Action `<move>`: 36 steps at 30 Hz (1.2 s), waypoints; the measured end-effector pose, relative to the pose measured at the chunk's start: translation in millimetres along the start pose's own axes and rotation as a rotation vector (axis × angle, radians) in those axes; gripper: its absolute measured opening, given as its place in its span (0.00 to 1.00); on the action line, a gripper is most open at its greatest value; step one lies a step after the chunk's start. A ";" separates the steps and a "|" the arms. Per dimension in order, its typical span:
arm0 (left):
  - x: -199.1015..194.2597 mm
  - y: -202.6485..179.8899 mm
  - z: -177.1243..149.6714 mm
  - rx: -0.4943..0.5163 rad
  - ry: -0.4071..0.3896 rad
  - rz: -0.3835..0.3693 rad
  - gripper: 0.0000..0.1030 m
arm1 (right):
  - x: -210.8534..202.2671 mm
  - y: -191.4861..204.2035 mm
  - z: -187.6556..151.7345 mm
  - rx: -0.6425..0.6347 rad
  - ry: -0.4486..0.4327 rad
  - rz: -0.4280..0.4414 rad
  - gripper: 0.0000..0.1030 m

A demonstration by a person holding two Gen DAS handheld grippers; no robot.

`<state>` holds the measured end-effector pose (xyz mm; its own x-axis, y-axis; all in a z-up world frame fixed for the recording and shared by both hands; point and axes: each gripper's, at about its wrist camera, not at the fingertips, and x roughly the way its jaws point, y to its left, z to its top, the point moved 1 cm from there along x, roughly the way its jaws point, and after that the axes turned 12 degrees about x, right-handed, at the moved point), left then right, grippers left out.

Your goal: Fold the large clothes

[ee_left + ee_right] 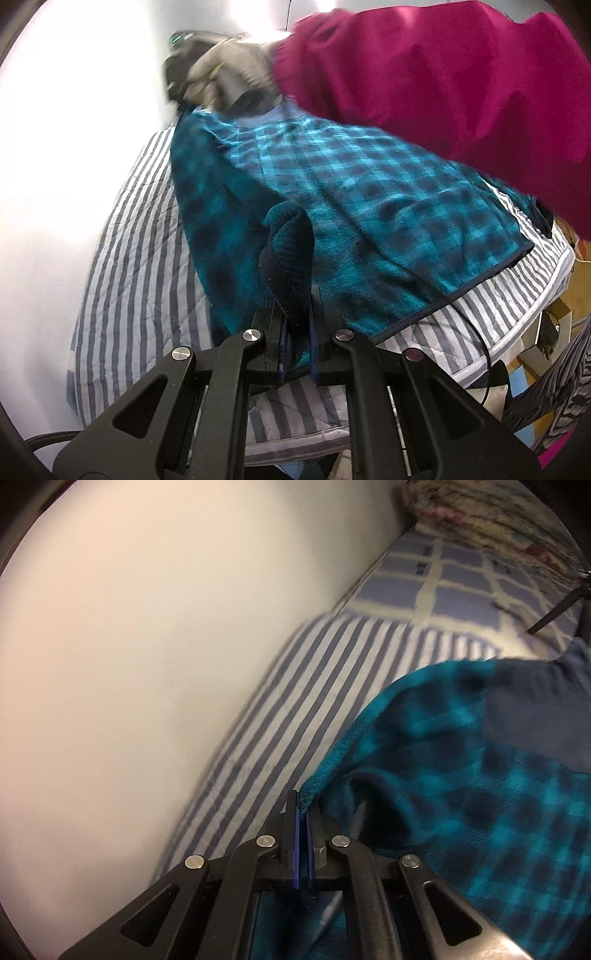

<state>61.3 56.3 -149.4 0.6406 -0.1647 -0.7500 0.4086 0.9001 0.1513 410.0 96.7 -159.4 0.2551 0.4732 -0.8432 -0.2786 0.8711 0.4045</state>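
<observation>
A teal and dark plaid fleece garment (pixel 369 199) lies spread over a blue-and-white striped bed cover (pixel 140 240). My left gripper (pixel 295 306) is shut on a bunched fold of the garment at its near edge. My right gripper (pixel 303 805) is shut on the garment's edge (pixel 461 794) close to the wall side. In the left wrist view the right gripper (pixel 192 62) shows blurred at the garment's far end, held by a gloved hand with a magenta sleeve (pixel 443 74). A dark navy patch of the garment (pixel 535 709) shows at the right.
A white wall (pixel 129 646) runs along the bed's left side. A checked blue sheet (pixel 461 587) and a floral pillow (pixel 491 513) lie at the bed's far end. The bed's right edge (pixel 517 325) drops to clutter and cables on the floor.
</observation>
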 end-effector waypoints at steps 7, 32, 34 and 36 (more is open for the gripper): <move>-3.4 -14.5 -1.4 0.090 0.008 0.017 0.07 | -66.6 -91.4 -0.7 0.135 -0.079 0.079 0.00; 11.7 55.8 -43.3 -0.479 0.137 -0.259 0.47 | -127.2 -148.1 -91.6 -0.050 -0.089 -0.076 0.43; 24.5 56.5 -45.0 -0.506 0.161 -0.270 0.47 | -126.8 -130.6 -95.4 -0.085 -0.084 -0.049 0.50; 35.9 54.4 -46.4 -0.509 0.183 -0.259 0.36 | -115.4 -117.1 -92.4 -0.112 -0.082 -0.050 0.57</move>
<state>76.4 118.1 -198.0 0.4210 -0.3735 -0.8266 0.1448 0.9273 -0.3452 327.6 -72.1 -142.2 0.3449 0.4427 -0.8277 -0.3641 0.8758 0.3167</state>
